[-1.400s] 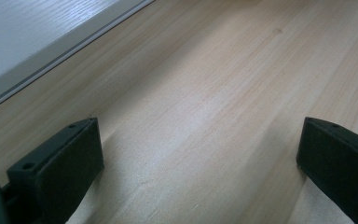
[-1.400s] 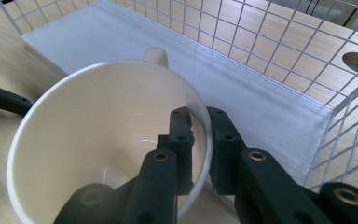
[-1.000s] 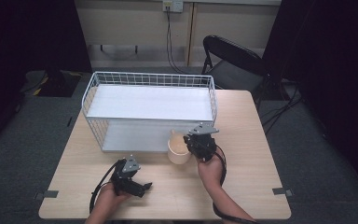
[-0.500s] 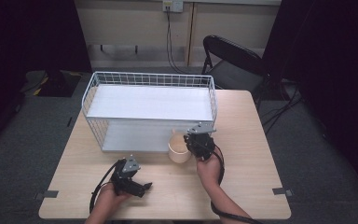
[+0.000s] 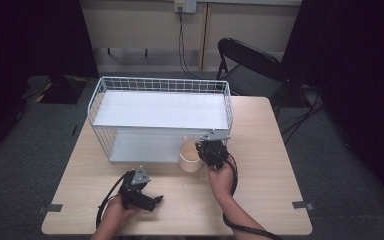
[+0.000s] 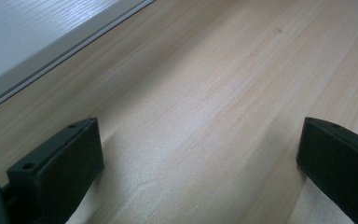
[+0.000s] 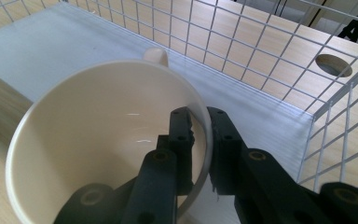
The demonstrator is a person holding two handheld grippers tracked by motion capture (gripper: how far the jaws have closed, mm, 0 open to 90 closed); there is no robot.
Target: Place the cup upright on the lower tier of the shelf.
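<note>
Cup (image 7: 98, 140): it sits at the front edge of the basket (image 5: 160, 85), on the table (image 5: 270, 165).
Right gripper (image 7: 200, 140): I have its jaws pinched on the cup's rim, one inside and one outside.
Left gripper (image 6: 200, 154): jaws wide apart, nothing in them, low over the table.
Do it well: I think I should keep the pinch tight, lift the cup straight up above the wire wall, then put it down softly inside.
Watch out: the handle (image 7: 156, 56) could bump the wires.

right gripper (image 5: 203, 154) and cup (image 5: 190, 156) shifted slightly left
</note>
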